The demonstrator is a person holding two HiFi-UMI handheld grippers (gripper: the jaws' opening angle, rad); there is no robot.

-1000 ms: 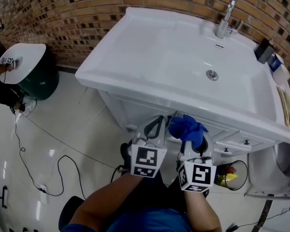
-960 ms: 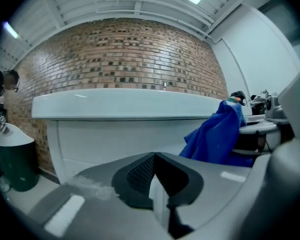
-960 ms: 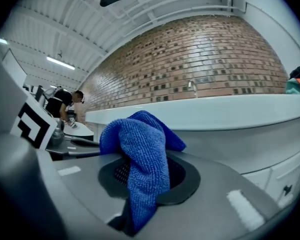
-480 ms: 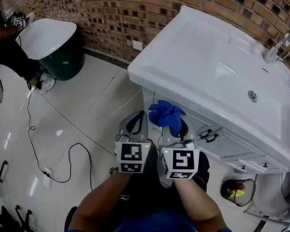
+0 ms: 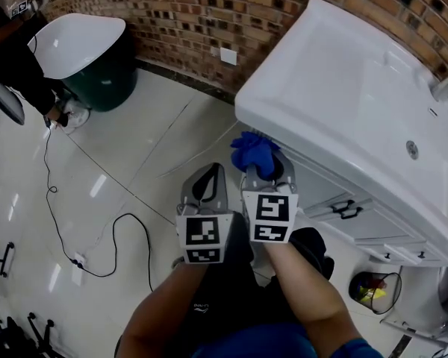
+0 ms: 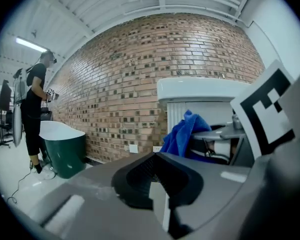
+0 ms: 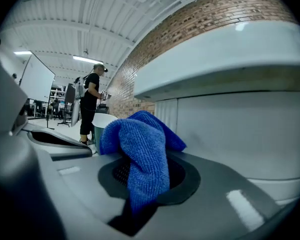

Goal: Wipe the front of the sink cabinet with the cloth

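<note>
— Where is the cloth at this point?

— Bunched and blue, the cloth (image 5: 252,152) sticks out of the right hand-held gripper (image 5: 260,168), whose jaws are clamped on its lower end. It is held up at the left corner of the sink cabinet (image 5: 322,194), just under the overhanging rim of the white sink (image 5: 336,80).

— Is it on the panel?

— I cannot tell. In the right gripper view the cloth (image 7: 141,156) sits very near the cabinet's pale front (image 7: 240,129), but contact is not clear.

— And the other one?

— The left hand-held gripper (image 5: 207,187) hangs just beside the right one, on the side away from the cabinet, jaws closed with nothing between them.

— So which way does the work lie?

— Ahead and to the right. The cabinet front runs off rightwards from that corner, past the dark drawer handle (image 5: 346,209), so its long axis leads away from the cloth. The right hand-held gripper is the nearer of the two; by my reading, a wipe would press forward, then travel right along that face.
</note>
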